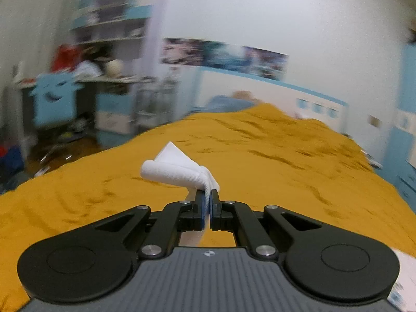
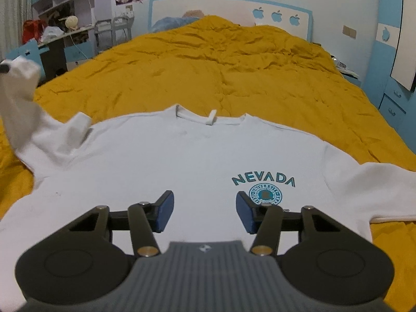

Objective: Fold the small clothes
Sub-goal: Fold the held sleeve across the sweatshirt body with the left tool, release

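White cotton everywhere on that mustard bedspread (image 2: 234, 59), so here's how it looks: the sweatshirt (image 2: 182, 161) lies face up and mostly flat near the foot of the bed, collar toward the headboard, the NEVADA print (image 2: 263, 180) on the chest. Your left gripper (image 1: 207, 197) has its pads pressed together on the ribbed cuff of the left sleeve (image 2: 23, 98), and it's lifted clear of the bedding, so the sleeve hangs up off the bed at the far left edge of the right wrist view. Your right gripper (image 2: 205, 209) is spread wide, holding nothing, hovering low over the middle of the chest. I'd say you're on the first fold, bringing that sleeve in across the body. Next move probably wants you to carry the cuff over toward the print and lay it down flat, keeping the shoulder fold straight. The right one could pin the torso so it doesn't drag. That sleeve is bunched near the shoulder, so watch for wrinkles.
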Available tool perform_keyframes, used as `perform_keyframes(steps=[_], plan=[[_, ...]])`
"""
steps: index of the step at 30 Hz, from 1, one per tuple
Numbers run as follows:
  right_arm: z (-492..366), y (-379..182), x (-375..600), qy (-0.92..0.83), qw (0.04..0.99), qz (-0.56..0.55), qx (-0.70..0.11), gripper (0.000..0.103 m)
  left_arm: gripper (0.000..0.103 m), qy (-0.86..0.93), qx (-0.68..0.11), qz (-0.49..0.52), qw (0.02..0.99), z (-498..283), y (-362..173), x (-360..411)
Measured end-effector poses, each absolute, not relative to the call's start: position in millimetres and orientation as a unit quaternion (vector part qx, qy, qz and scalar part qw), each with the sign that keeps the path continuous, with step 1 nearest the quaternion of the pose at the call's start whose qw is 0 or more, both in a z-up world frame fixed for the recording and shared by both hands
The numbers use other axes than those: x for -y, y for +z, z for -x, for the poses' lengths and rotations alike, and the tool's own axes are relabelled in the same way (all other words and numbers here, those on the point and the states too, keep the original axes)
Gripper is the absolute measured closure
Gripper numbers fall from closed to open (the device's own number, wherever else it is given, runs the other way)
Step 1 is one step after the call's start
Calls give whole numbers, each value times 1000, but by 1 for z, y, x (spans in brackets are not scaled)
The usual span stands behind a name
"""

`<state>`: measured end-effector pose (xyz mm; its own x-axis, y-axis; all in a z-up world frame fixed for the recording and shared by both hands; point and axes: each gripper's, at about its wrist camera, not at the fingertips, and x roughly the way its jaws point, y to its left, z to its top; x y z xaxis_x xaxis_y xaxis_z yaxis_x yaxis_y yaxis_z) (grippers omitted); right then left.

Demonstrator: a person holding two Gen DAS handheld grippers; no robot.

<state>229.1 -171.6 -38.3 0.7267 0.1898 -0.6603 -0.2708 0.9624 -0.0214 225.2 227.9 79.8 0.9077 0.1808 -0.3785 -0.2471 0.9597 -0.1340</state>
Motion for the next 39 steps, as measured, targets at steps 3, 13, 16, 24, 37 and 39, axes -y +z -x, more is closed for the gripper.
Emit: perform_keyframes(steps=[3,13,16,24,37,39], plan=[[-218,-35,177,126,928,51,-348,53,101,68,-196,43,977,-218,78,-167],[-189,-48,189,121,915,32,-383,55,95,-88,-387,23,918,-235,-25,-74],[-182,-56,191,119,908,31,-400,55,83,-111,-421,45,899,-232,-40,-74],[-172,-55,188,121,907,25,-403,54,61,-206,-439,117,866,-206,-47,-83],[-182,-32,153,167,906,-14,-389,47,54,-58,-401,81,911,-192,-21,-152],[-186,-32,140,179,904,-11,-388,47,54,-36,-406,79,910,-196,-27,-159]])
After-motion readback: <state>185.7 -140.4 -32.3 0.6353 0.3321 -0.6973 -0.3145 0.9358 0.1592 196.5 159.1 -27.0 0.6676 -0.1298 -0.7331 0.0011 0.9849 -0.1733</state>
